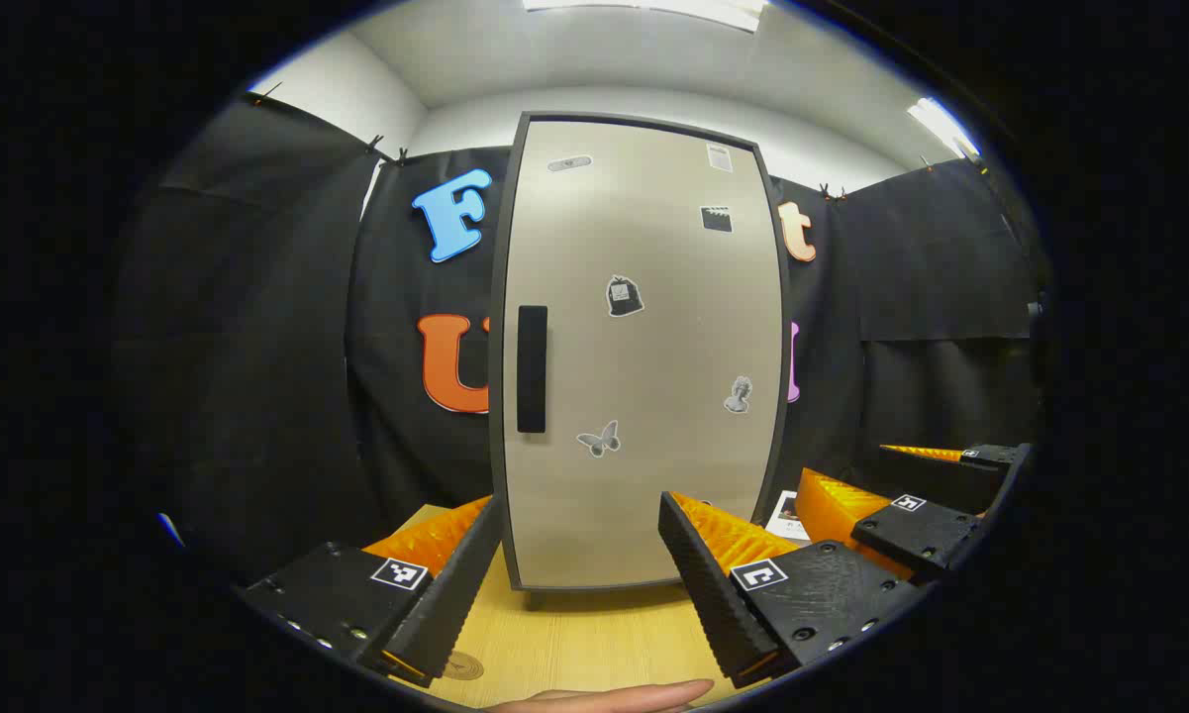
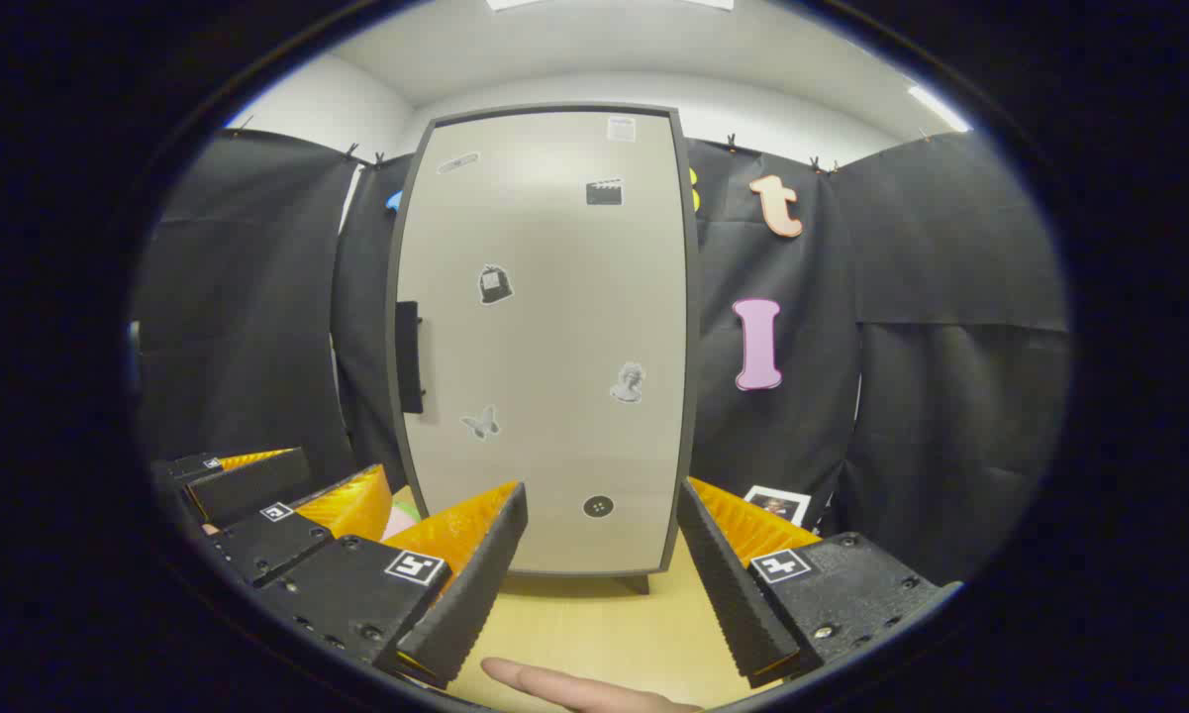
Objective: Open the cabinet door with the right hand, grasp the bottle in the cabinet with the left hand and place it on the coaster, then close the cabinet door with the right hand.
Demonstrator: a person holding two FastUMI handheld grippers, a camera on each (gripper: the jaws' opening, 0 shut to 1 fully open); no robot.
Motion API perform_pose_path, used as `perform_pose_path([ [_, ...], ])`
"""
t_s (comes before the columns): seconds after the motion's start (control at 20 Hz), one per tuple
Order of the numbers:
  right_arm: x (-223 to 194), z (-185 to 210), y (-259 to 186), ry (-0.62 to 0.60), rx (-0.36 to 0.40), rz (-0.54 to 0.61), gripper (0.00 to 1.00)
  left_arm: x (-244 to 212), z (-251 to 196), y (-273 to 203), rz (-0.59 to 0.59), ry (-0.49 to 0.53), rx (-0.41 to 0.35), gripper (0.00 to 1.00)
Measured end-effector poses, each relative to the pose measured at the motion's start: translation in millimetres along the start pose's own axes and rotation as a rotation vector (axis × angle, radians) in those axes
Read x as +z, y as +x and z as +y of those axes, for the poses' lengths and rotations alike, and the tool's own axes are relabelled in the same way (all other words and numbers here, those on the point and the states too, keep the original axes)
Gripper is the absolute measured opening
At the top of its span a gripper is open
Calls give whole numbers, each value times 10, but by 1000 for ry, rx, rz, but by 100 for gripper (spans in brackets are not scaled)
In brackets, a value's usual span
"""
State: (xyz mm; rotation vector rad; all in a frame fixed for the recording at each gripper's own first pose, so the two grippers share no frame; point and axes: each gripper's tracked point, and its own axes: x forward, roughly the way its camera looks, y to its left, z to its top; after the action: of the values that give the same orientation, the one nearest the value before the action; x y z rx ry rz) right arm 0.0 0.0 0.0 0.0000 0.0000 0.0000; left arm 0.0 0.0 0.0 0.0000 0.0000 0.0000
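The cabinet door (image 2: 544, 337) is seen shut and upright in the middle of the right gripper view, standing on the wooden table (image 2: 594, 619), and the coming move is judged to turn on its handle (image 2: 410, 356) — a dark vertical bar set at the door's left edge, about mid-height. From the right gripper (image 2: 604, 555), whose fingers are spread wide with nothing between them at the bottom of the frame, the handle lies up and to the left of the open gap, its long axis running top to bottom, so a leftward and forward shift would seem to be called for before the fingers could close across it. In the left gripper view the same handle (image 1: 532, 368) is seen left of centre, above and slightly left of the left gripper (image 1: 579, 564), whose fingers are likewise held apart and empty. The left gripper (image 2: 302, 500) is also caught at the lower left of the right gripper view, beside the right one and nearer the handle side — though the task gives the door to the right hand. The bottle cannot be seen; it is presumably behind the shut door. A small round mark (image 1: 462, 666) on the table at the lower left of the left gripper view may be the coaster, but that cannot be told.
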Motion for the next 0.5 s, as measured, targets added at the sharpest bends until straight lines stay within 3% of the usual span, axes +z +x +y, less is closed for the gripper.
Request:
perform_pose_path([
  [0.5,25,1,-109,-20,-11,-17,98,19,3,-144,-2,-24,3,95],
])
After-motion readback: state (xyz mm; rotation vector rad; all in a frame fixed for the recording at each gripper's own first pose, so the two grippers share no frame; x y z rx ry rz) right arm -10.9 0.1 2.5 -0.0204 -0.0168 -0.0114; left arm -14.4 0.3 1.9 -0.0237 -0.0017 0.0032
